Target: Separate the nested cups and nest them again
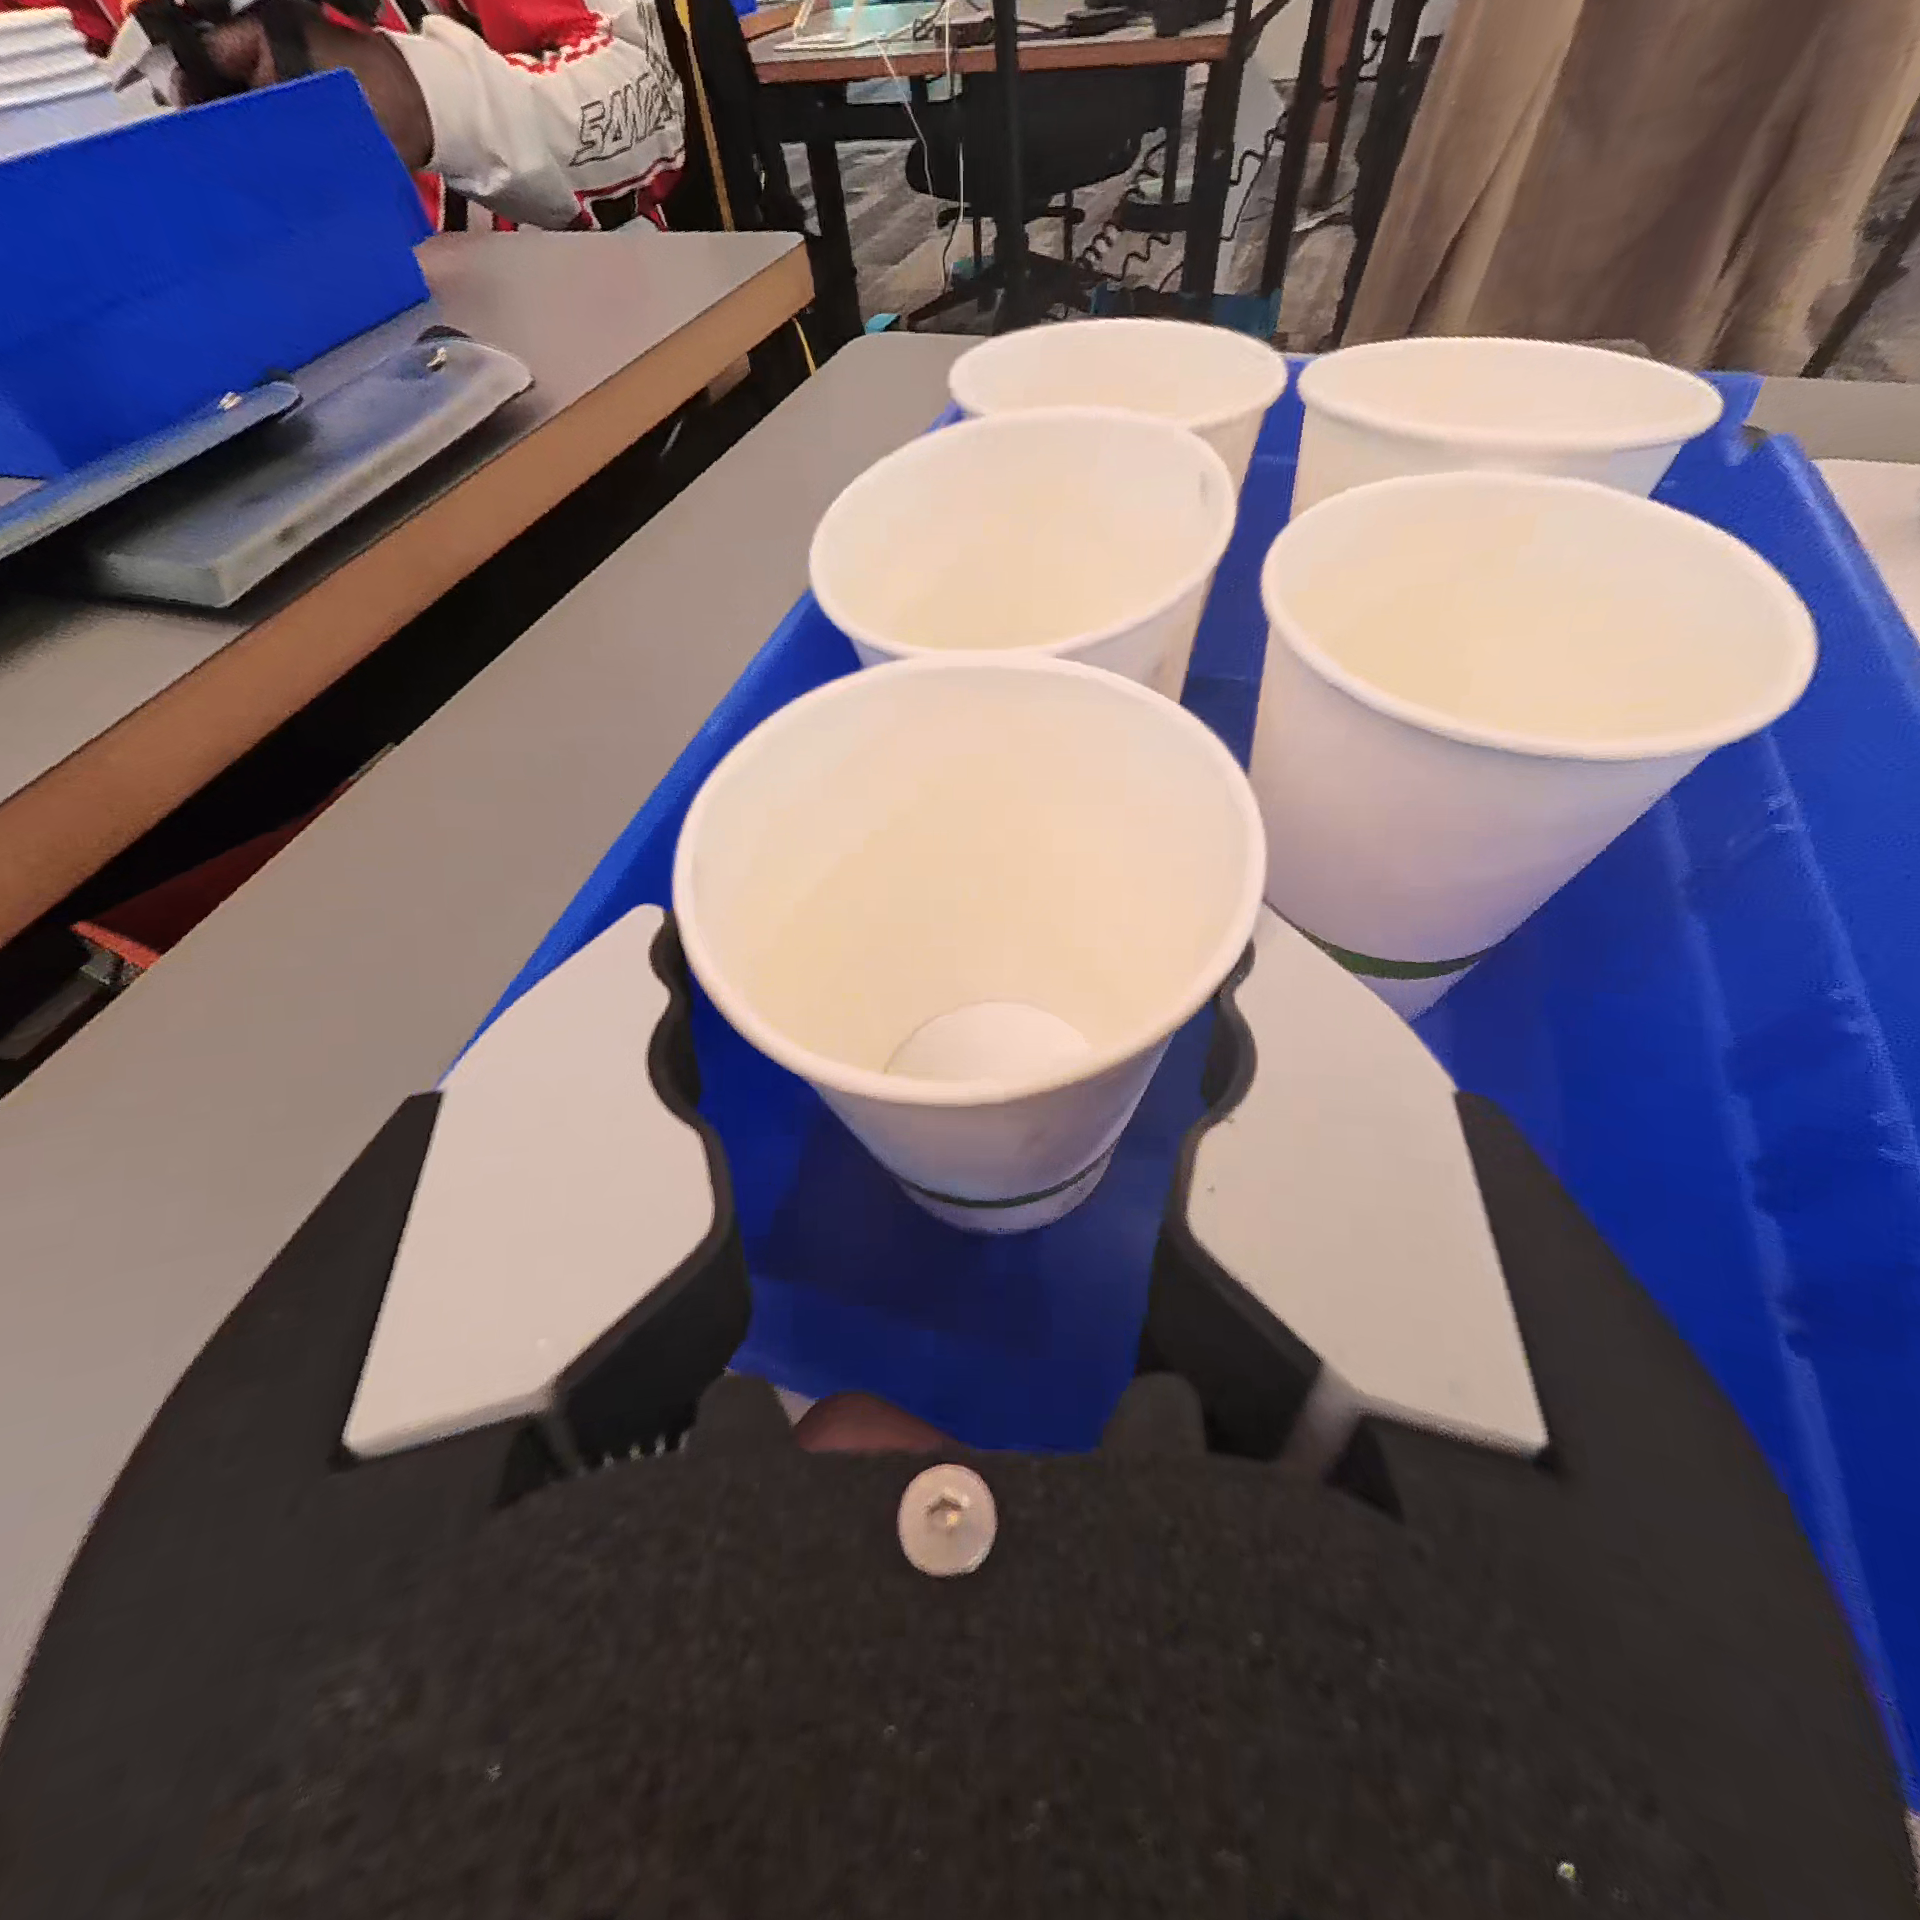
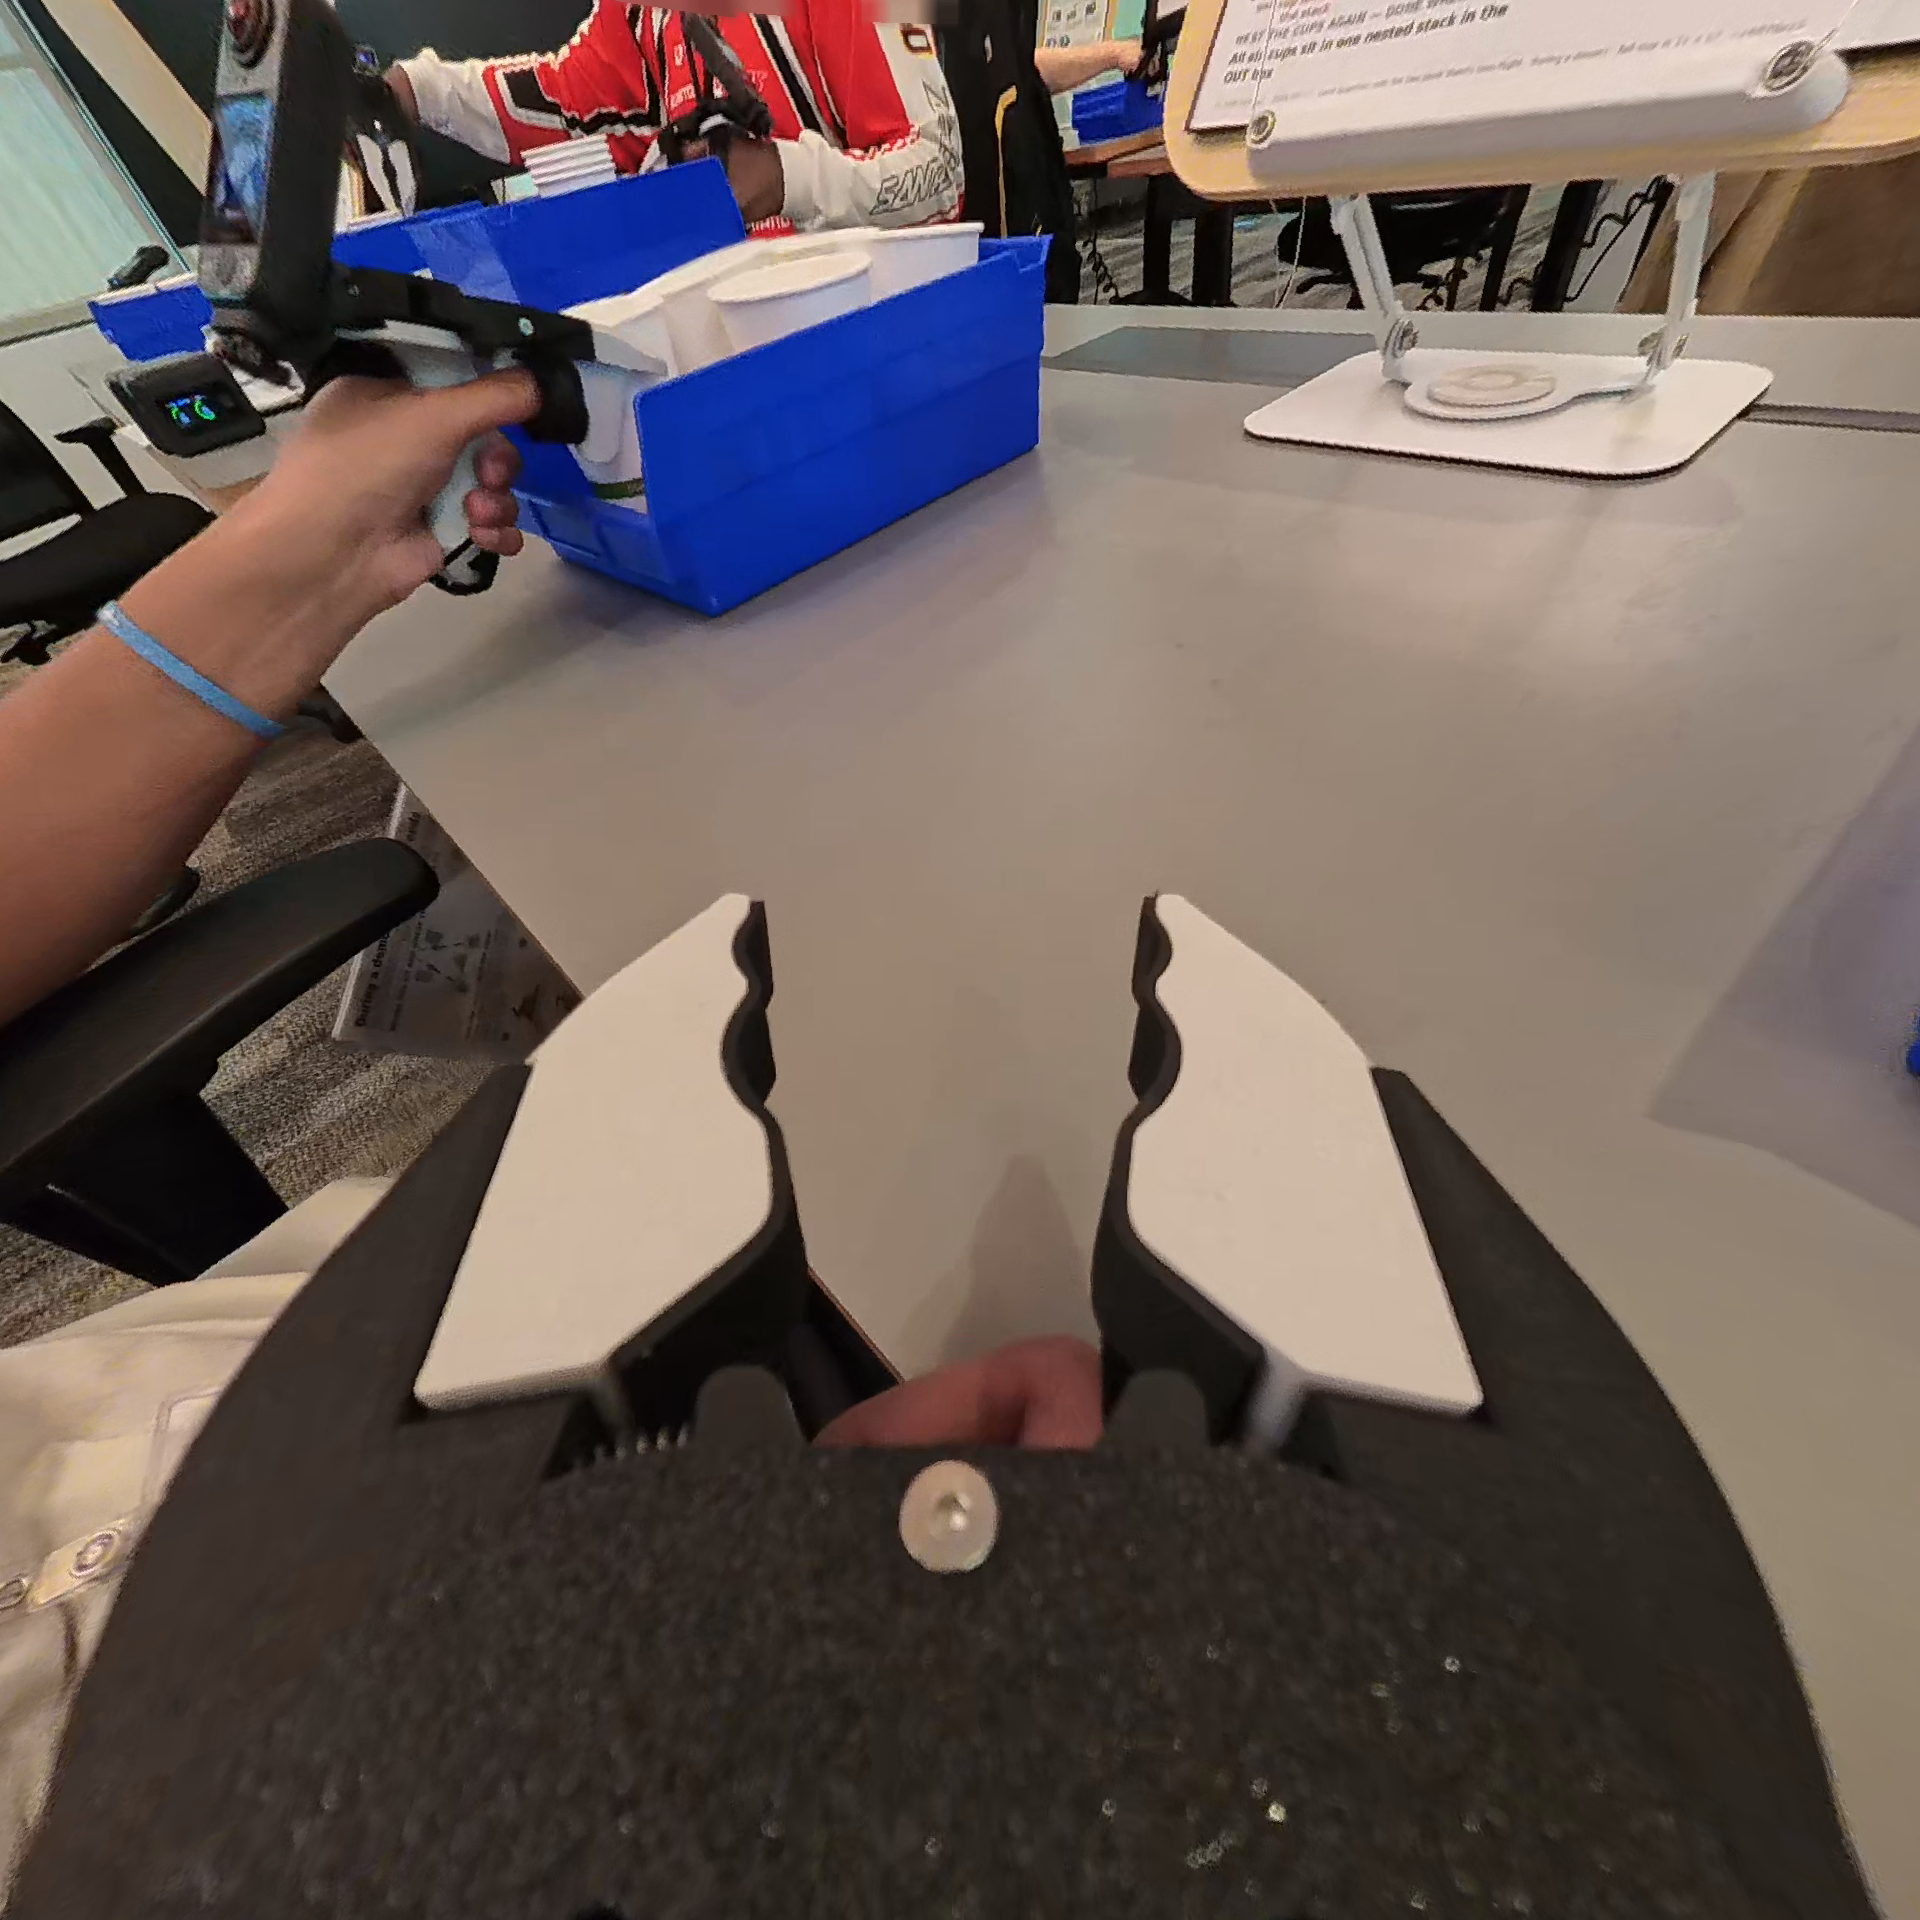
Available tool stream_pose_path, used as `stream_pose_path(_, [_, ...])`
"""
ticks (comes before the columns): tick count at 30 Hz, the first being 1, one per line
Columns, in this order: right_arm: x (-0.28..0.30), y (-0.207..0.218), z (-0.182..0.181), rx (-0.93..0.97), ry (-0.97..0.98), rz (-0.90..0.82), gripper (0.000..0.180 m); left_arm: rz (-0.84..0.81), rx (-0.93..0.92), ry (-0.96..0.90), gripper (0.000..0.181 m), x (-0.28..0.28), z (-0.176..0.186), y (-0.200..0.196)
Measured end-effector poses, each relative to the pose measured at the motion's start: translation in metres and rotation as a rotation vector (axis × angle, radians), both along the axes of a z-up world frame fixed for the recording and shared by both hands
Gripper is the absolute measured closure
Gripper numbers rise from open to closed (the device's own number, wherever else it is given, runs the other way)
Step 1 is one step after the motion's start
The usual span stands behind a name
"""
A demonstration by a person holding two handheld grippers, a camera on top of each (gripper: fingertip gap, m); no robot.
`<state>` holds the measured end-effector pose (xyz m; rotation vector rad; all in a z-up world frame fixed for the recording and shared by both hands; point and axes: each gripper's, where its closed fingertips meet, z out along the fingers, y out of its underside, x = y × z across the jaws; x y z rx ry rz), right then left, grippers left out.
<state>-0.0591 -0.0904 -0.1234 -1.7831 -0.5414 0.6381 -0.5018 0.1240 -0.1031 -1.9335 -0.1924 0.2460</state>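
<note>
Several white paper cups stand upright in a blue bin (image 1: 1714,1039) on a grey table (image 1: 364,987). My left gripper (image 1: 951,977) is shut on the nearest cup (image 1: 966,862), one finger on each side just below its rim. This cup has a green stripe near its base and is empty. Another cup (image 1: 1507,727) stands to its right, and others (image 1: 1029,540) stand behind. The right wrist view shows the left gripper (image 2: 613,364) at the near end of the bin (image 2: 831,436). My right gripper (image 2: 951,935) is open and empty over bare table, well away from the bin.
A white stand (image 2: 1507,405) holding a sheet board stands at the far right of the table. A neighbouring table (image 1: 520,343) to the left carries another blue bin (image 1: 208,260), with a person in a red and white jersey behind it. A black office chair (image 2: 156,1039) stands left of the table edge.
</note>
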Motion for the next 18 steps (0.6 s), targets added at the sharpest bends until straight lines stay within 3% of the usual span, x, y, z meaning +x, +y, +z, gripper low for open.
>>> stream_pose_path(5, [0.003,0.001,0.001,0.002,-0.001,-0.006,0.114,-0.056,0.028,0.008,0.088,0.002,0.005,-0.008])
stream_pose_path(9, [0.017,0.005,0.013,0.029,0.042,-0.018,0.115,-0.276,0.119,0.02,0.088,0.022,0.036,-0.035])
stream_pose_path(13, [0.02,0.002,0.035,0.063,0.157,0.096,0.114,-0.6,0.171,0.029,0.09,0.055,0.079,-0.076])
stream_pose_path(18, [-0.007,-0.003,0.061,0.096,0.184,0.371,0.108,-1.163,0.189,-0.035,0.089,0.143,0.12,-0.14])
